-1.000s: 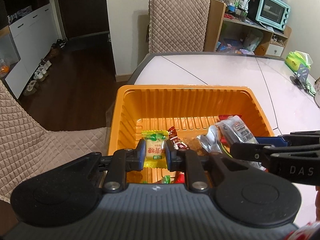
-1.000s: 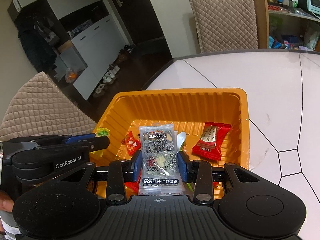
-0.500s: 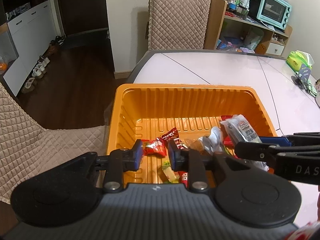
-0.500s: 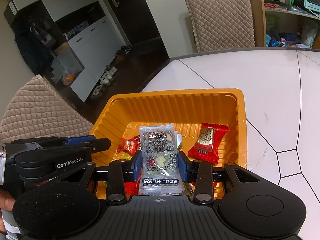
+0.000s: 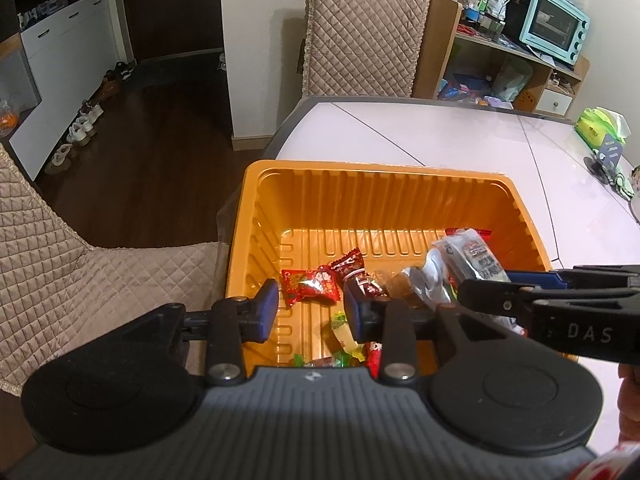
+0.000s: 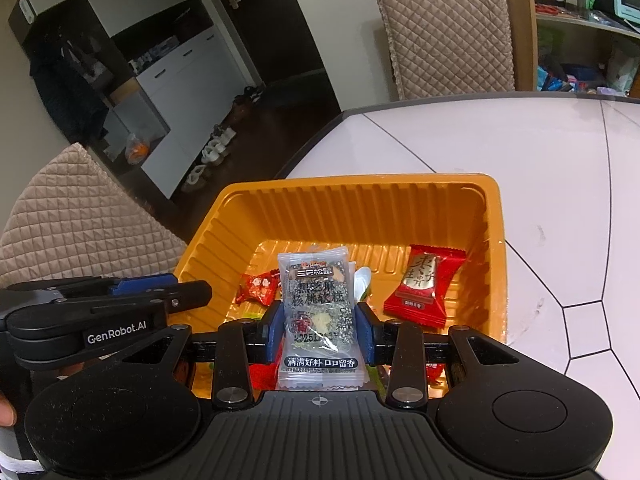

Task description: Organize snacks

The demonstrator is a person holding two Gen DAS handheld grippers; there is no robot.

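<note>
Currently your left gripper point(image 5: 307, 312) stands with its jaws parted to a moderate gap and nothing between them; through the gap, at the centre of the left wrist frame, you see the floor of the orange tray point(image 5: 376, 178) and a red candy packet point(image 5: 309, 285) lying just beyond the left fingertip. A dark red wrapped candy point(image 5: 352, 269) lies just beside that packet, close to the right fingertip; whether it touches the pad cannot be told. A yellow-green wrapped sweet point(image 5: 345, 334) lies on the tray floor below the gap, partly hidden by the gripper body. Your right gripper point(image 6: 319, 326) is closed on a clear sesame-walnut cake packet point(image 6: 318, 312), with both blue pads point(image 6: 271, 330) pressed against its long edges at about mid-height; the packet stands upright in the lower centre of the right wrist frame, held above the tray's near end. In the left wrist frame the same packet point(image 5: 476, 258) appears at the right edge of the tray, ahead of the right tool's black body. A large red pouch point(image 6: 424, 286) lies flat on the tray floor at centre right of the right wrist frame, well apart from the held packet. The tray rests on the white table point(image 6: 560, 152) near its left edge.
</note>
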